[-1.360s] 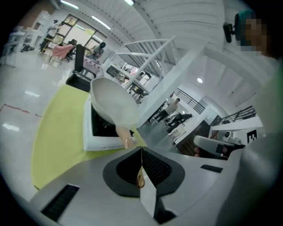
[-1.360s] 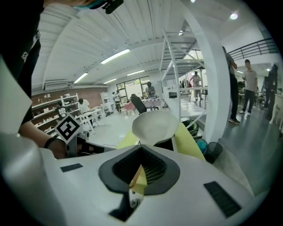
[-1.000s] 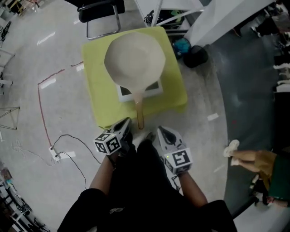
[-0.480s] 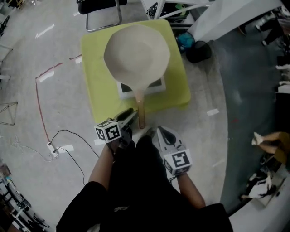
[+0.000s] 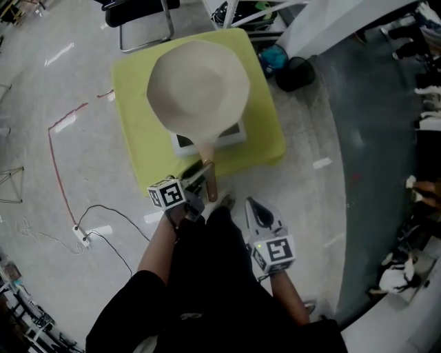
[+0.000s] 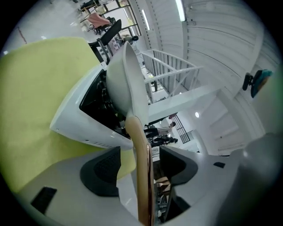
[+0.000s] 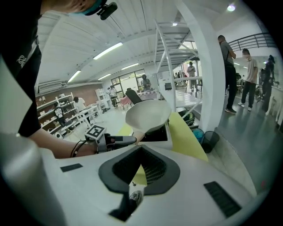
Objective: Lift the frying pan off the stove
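Note:
A cream frying pan sits on a white stove on the yellow-green table. Its tan handle points toward me. My left gripper is at the handle's end. In the left gripper view the handle runs between the two dark pads with a gap on each side, and the jaws are opening. The pan rises behind it. My right gripper hangs lower right, away from the table, shut and holding nothing. The right gripper view shows the pan ahead.
A black chair stands behind the table. A red cable and a black cable with a power strip lie on the floor at left. A black bin sits right of the table. People stand far right.
The left gripper has moved forward from beside the handle's end, and its jaws have spread to either side of the handle. The right gripper has dropped back slightly.

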The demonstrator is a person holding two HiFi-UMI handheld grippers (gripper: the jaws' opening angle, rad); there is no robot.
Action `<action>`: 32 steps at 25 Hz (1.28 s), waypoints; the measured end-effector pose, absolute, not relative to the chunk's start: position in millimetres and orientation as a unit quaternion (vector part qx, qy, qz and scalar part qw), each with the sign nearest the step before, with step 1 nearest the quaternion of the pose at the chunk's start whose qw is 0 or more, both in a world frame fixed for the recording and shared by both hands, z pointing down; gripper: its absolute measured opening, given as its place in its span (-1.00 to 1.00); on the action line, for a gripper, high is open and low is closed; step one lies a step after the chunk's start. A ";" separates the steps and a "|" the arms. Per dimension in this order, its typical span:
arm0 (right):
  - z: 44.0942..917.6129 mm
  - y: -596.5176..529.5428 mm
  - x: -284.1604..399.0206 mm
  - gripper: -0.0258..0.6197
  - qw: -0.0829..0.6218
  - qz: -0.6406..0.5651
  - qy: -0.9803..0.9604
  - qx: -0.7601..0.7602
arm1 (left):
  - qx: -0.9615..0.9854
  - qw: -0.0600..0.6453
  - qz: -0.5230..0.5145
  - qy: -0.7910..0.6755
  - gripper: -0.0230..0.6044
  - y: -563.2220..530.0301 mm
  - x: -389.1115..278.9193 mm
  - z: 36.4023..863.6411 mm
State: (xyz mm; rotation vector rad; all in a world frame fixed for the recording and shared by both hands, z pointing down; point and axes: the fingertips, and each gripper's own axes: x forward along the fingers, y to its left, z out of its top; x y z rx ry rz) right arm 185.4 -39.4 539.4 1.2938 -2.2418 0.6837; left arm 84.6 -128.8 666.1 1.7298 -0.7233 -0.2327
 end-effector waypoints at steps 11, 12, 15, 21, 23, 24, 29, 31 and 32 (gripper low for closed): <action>543.0 -35.1 195.5 -0.88 0.244 0.263 -0.794 0.492 | 0.740 0.597 -0.124 -0.284 0.02 -155.4 104.4 666.2; 544.5 -35.1 195.5 -0.87 0.246 0.263 -0.793 0.492 | 0.740 0.598 -0.127 -0.281 0.02 -157.4 105.5 666.5; 545.7 -37.4 191.8 -0.87 0.248 0.261 -0.793 0.491 | 0.740 0.599 -0.136 -0.273 0.02 -165.2 108.1 663.1; 545.7 -47.3 186.8 -0.88 0.245 0.266 -0.792 0.492 | 0.739 0.606 -0.144 -0.258 0.02 -174.4 115.1 669.2; 547.2 -49.1 185.6 -0.87 0.245 0.267 -0.791 0.492 | 0.739 0.608 -0.150 -0.247 0.02 -176.3 117.2 666.8; 548.3 -49.3 184.9 -0.87 0.246 0.269 -0.790 0.492 | 0.739 0.610 -0.152 -0.243 0.02 -176.6 117.3 666.5; 549.4 -51.9 180.8 -0.87 0.251 0.276 -0.788 0.489 | 0.736 0.615 -0.162 -0.229 0.02 -182.7 118.0 661.5; 549.9 -53.5 179.8 -0.88 0.250 0.275 -0.789 0.490 | 0.738 0.616 -0.162 -0.225 0.02 -186.0 119.0 656.8; 549.9 -54.6 179.2 -0.88 0.248 0.275 -0.789 0.490 | 0.736 0.618 -0.162 -0.224 0.02 -186.5 119.0 656.3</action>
